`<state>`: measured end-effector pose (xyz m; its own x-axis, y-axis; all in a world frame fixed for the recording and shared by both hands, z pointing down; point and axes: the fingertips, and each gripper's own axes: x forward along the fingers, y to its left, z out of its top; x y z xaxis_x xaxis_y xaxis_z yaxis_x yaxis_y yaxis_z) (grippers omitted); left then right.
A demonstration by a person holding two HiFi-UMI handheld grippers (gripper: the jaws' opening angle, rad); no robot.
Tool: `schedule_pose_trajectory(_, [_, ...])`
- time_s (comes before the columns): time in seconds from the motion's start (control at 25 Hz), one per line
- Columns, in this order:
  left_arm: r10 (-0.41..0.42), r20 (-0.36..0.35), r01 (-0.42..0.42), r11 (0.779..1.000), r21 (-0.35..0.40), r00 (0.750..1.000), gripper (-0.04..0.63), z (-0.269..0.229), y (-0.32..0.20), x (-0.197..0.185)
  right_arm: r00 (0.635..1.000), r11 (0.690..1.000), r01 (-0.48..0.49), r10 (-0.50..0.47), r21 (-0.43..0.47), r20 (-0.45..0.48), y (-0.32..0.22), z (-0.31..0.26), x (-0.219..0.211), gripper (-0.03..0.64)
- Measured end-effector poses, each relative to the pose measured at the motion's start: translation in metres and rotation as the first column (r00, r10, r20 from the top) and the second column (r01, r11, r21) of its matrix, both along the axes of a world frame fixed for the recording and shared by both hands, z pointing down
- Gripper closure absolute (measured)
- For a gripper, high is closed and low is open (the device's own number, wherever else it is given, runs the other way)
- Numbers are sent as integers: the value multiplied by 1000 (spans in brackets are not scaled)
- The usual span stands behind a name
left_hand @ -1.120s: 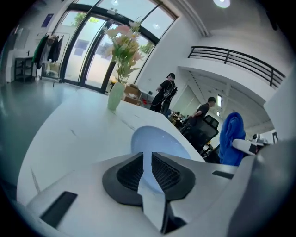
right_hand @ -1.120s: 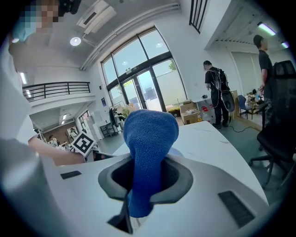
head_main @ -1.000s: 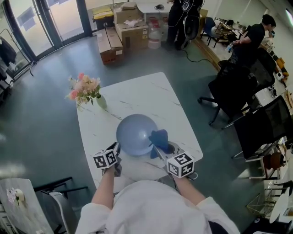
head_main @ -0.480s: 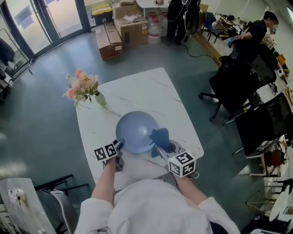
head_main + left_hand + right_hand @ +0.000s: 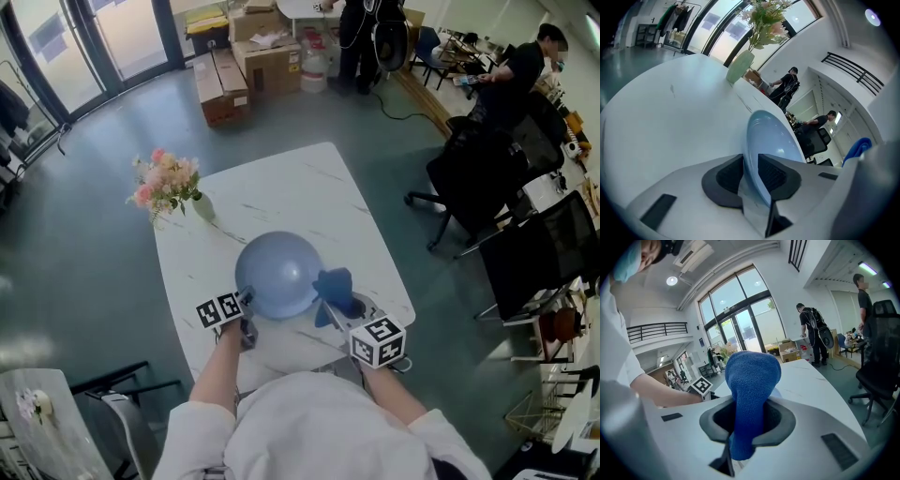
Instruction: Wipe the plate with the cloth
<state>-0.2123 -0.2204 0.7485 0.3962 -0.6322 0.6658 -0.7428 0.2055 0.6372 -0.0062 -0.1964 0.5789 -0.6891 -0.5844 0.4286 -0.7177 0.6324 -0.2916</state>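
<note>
A light blue plate (image 5: 278, 275) stands tilted on the white marble table (image 5: 281, 192), near its front. My left gripper (image 5: 246, 302) is at the plate's near-left rim. In the left gripper view the rim of the plate (image 5: 771, 140) runs between the pads of the left gripper (image 5: 751, 174); its jaws have just been closing and now pinch that rim. My right gripper (image 5: 330, 311) is shut on a blue cloth (image 5: 330, 287) at the plate's right edge. The cloth (image 5: 750, 380) sticks up out of the right gripper (image 5: 747, 420) in a rounded bunch.
A green vase of pink flowers (image 5: 169, 183) stands at the table's far left corner. Black office chairs (image 5: 469, 187) are to the right, cardboard boxes (image 5: 248, 56) beyond the table. People stand at the back of the room.
My left gripper has dropped a little and rolled at the plate's near-left rim. The right gripper with the cloth has hardly moved.
</note>
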Motion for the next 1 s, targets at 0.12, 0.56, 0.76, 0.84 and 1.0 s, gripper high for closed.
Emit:
schedule_pose_trajectory(0.12, [-12, 9, 12, 1000, -14, 1000, 523, 3, 1, -5, 1000, 1000, 1, -1, 0, -3, 1, 0, 1, 532])
schedule_pose_trajectory(0.56, [-7, -74, 4, 999, -33, 997, 551, 5, 11, 3, 1000, 1000, 1, -1, 15, -1, 4, -7, 4, 532])
schedule_pose_trajectory(0.76, [-5, -51, 5, 1000, 0, 999, 551, -7, 14, 3, 1000, 1000, 16, -16, 24, 5, 8, -10, 1, 532])
schedule_pose_trajectory(0.84, [-2, -39, 3, 1000, 16, 999, 551, -13, 15, 3, 1000, 999, 21, -22, 27, 9, 9, -11, 1, 532])
schedule_pose_trajectory(1.0, [-6, -25, 8, 999, 53, 1000, 549, -30, 21, 5, 999, 999, 37, -38, 35, 14, 13, -15, 0, 532])
